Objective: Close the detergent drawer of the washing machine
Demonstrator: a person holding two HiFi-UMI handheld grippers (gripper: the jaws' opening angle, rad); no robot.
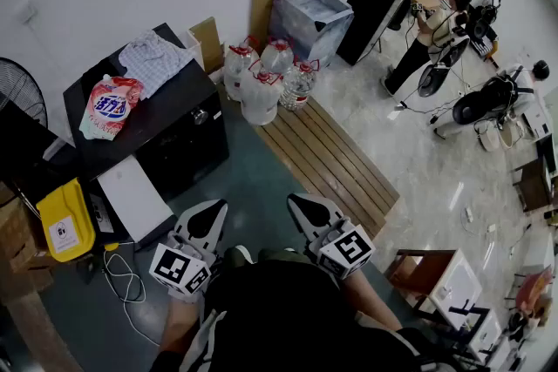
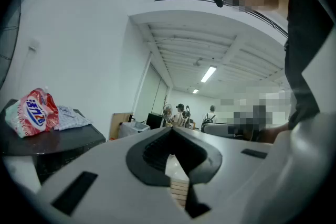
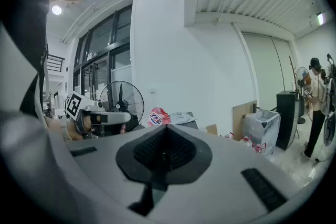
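The black washing machine (image 1: 187, 144) stood on a dull green floor (image 1: 253, 179) against the white wall, and its detergent drawer could not be made out. On top of it lay a red-and-white bag (image 1: 111, 104), with a blue label too small to read. To its right stood water bottles (image 1: 260, 91). In front of it, the left gripper (image 1: 209, 210) and the right gripper (image 1: 302, 204) had their jaws together, holding nothing.

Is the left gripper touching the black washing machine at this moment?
Apart. The head view shows the left gripper, shut and empty, with a strip of floor between it and the washing machine.
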